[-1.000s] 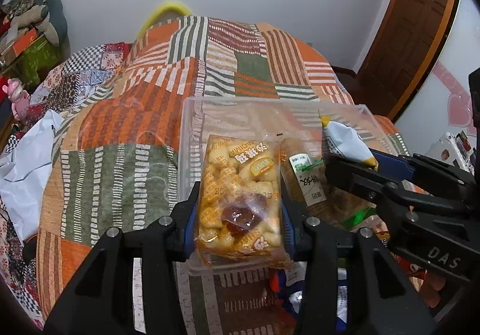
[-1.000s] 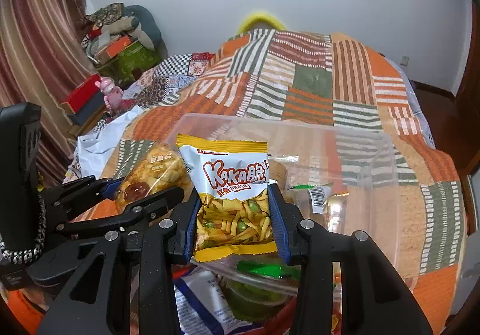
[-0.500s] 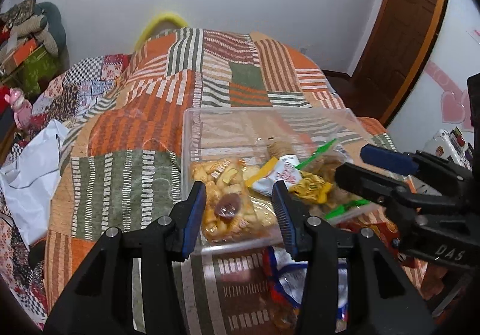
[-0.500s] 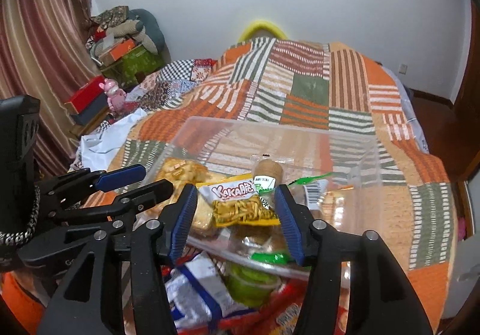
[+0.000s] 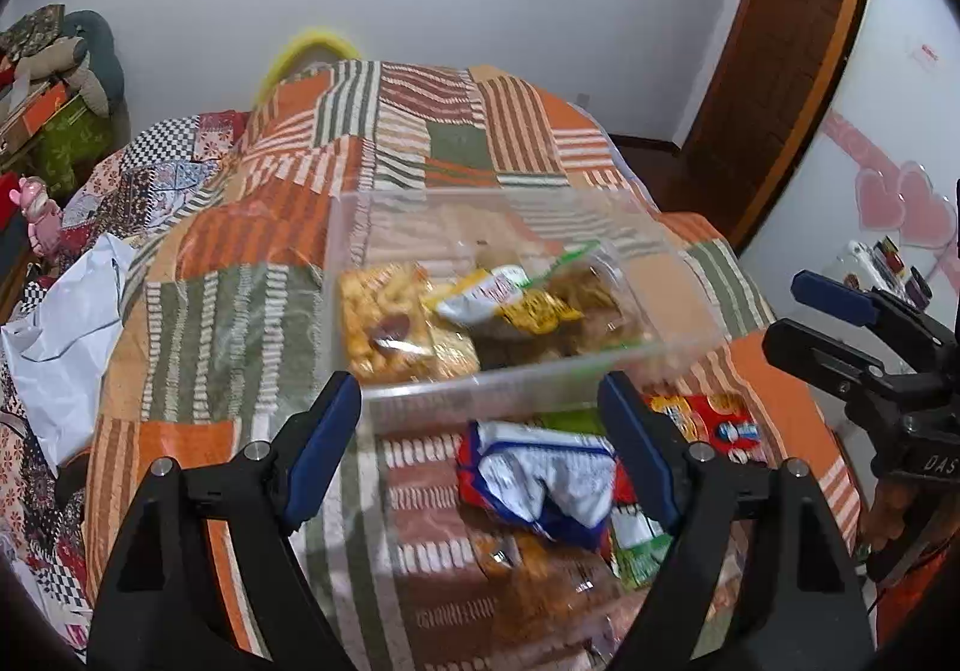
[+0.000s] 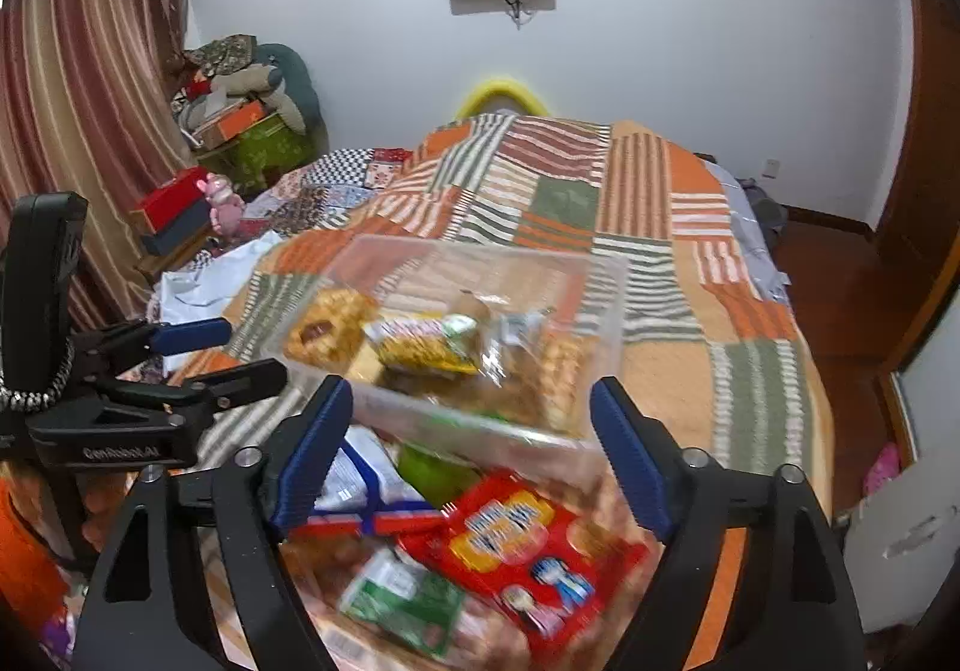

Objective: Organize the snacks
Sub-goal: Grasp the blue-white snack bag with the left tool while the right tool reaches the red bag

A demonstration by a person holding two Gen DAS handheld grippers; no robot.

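Note:
A clear plastic bin (image 5: 540,371) (image 6: 606,299) sits on the patchwork bed and holds a biscuit pack (image 5: 384,323) (image 6: 327,326), a yellow-and-white Kaka snack bag (image 5: 498,302) (image 6: 426,344) and other packets. My left gripper (image 5: 480,443) is open and empty, just short of the bin's near wall. My right gripper (image 6: 465,443) is open and empty too. Loose snacks lie in front of the bin: a blue-and-white bag (image 5: 540,479) (image 6: 354,479), a red pack (image 6: 522,545) and a green pack (image 6: 402,599).
The patchwork quilt (image 5: 240,311) covers the bed. A white plastic bag (image 5: 66,323) lies at its left edge. Boxes and a pink toy (image 6: 219,203) stand at the left by the curtain. A wooden door (image 5: 774,71) is at the right.
Both grippers opened, dropped the biscuit pack and the Kaka bag into the bin, and drew back toward me. The loose snacks in front of the bin have come into view.

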